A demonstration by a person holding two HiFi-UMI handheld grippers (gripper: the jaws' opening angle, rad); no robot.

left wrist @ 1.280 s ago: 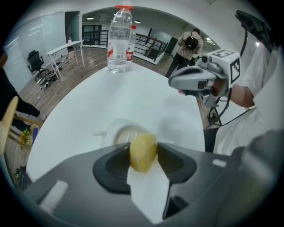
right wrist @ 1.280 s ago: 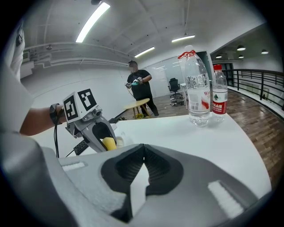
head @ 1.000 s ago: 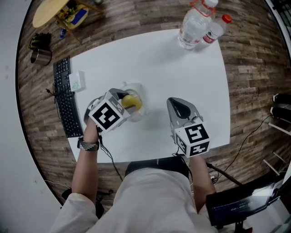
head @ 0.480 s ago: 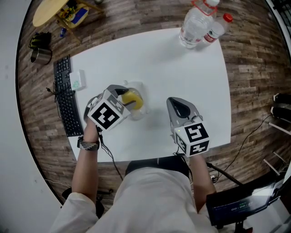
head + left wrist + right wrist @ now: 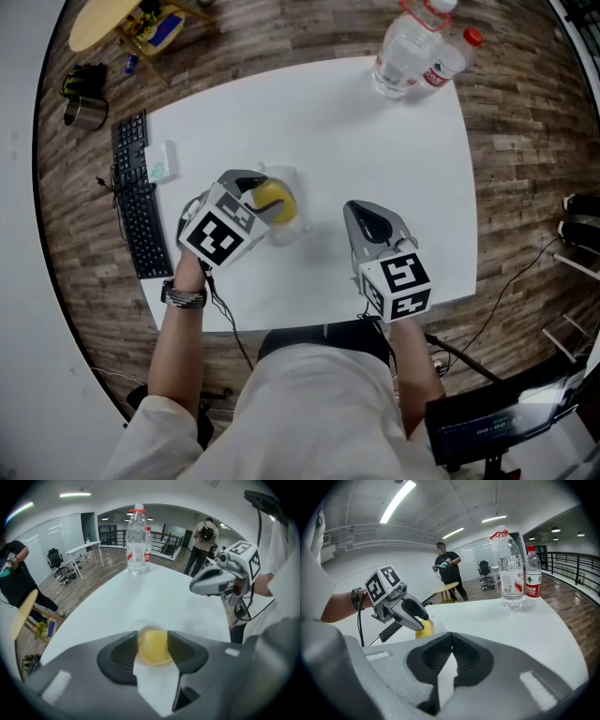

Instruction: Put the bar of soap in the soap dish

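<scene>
The yellow bar of soap [image 5: 277,195] sits between the jaws of my left gripper [image 5: 267,202], which is shut on it. In the left gripper view the soap [image 5: 153,641] fills the gap between the dark pads [image 5: 121,656]. A clear soap dish [image 5: 291,231] lies on the white table [image 5: 375,131] right under the soap; whether they touch I cannot tell. My right gripper [image 5: 367,219] rests to the right, shut with nothing in it, jaws meeting in the right gripper view [image 5: 451,651]. That view also shows the left gripper [image 5: 415,616] over the soap [image 5: 424,629].
Two water bottles [image 5: 405,42] [image 5: 446,58] stand at the table's far right corner. A small white box [image 5: 159,165] lies at the left edge, with a black keyboard [image 5: 137,211] beyond it. People stand in the room behind.
My left gripper has shifted slightly farther from me with the soap still in it. The right gripper has not moved.
</scene>
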